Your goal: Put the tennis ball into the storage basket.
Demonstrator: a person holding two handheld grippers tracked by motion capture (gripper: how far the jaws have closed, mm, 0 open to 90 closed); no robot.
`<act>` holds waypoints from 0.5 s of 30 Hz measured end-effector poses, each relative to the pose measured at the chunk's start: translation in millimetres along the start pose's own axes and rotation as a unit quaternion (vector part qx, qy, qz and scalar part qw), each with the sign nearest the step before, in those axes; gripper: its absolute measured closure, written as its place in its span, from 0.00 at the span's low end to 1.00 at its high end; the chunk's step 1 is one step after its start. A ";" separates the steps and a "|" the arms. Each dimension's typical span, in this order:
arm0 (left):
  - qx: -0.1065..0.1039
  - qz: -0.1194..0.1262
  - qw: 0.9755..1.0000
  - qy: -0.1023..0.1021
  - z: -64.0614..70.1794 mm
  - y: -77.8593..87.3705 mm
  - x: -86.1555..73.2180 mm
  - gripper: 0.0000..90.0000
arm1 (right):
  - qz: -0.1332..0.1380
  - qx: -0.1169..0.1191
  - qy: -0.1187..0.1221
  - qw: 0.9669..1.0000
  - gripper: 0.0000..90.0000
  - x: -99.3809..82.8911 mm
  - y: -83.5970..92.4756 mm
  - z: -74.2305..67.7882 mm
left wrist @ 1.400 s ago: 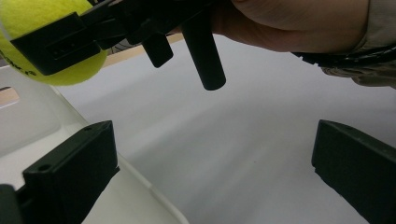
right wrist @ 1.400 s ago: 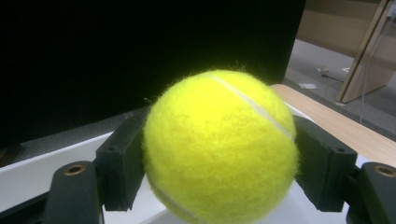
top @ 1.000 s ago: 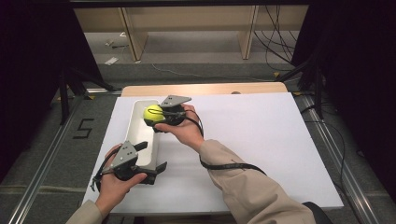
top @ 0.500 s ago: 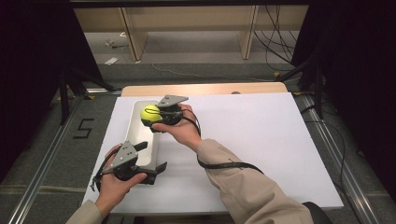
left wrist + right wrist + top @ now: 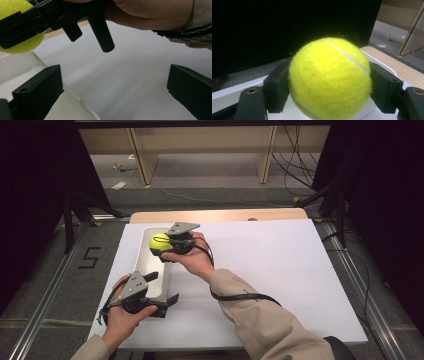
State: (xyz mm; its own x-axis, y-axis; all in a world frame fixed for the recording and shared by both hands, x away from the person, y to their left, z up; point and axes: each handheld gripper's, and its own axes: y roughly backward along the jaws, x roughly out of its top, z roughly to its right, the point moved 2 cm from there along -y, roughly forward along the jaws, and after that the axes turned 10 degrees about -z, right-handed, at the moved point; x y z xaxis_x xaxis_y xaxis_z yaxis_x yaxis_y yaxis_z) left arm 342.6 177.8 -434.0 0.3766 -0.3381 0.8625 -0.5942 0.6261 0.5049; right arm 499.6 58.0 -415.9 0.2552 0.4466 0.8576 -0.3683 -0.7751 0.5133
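The right gripper (image 5: pixel 161 243) is clamped on the ball (image 5: pixel 159 242), one black jaw against each side, and holds it above the far end of the tray (image 5: pixel 145 262). The tray is white and oblong and lies along the left edge of the white board (image 5: pixel 280 270), its long axis running from near to far. The left gripper (image 5: pixel 165 290) rests at the tray's near end with its jaws apart: one jaw stands over the tray floor, the other outside the tray over bare board, so the near right rim lies between them; nothing is gripped. The high view gives the layout: both grippers sit in the board's left third, and the right forearm crosses the board from the near edge. The right gripper view adds the grip detail: the ball (image 5: pixel 329 80) sits squarely between the pads, its seam running across the upper right face, with the tray rim and a strip of the wooden tabletop (image 5: pixel 402 72) behind it. The left gripper view looks from below: the ball (image 5: pixel 17 37) is clear of the tray floor, and the right hand (image 5: pixel 150 12) holds the gripper body above the board. Open room: the board's centre, right half and far right corner are bare, and the tabletop shows as a narrow strip beyond the board's far edge.
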 end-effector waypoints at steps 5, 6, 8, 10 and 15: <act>0.000 -0.001 1.000 0.000 0.0 0.0 -0.1 0.00 | -0.003 0.002 0.003 1.000 0.30 0.6 -1.6 -1.1; 0.000 0.000 1.000 0.000 0.0 0.0 0.0 0.00 | -0.003 0.002 0.003 1.000 0.30 0.6 -1.9 -1.1; 0.000 -0.001 1.000 0.000 0.0 0.0 -0.1 0.00 | -0.004 0.001 0.002 1.000 0.30 0.3 -2.7 -1.4; 0.000 -0.001 1.000 0.001 0.2 -0.1 -0.2 0.00 | -0.005 0.001 0.002 1.000 0.30 -0.3 -3.4 -1.1; 0.000 -0.001 1.000 -0.001 0.0 -0.2 -0.1 0.00 | -0.005 0.001 0.002 1.000 0.30 -0.9 -5.1 -0.8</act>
State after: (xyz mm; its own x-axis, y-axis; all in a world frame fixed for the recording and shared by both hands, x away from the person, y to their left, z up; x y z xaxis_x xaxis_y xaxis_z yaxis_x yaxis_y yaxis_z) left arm 342.6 177.7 -434.2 0.3765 -0.3400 0.8618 -0.5939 0.6253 0.5062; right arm 500.5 61.9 -419.3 0.2561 0.4566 0.8520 -0.3635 -0.7712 0.5226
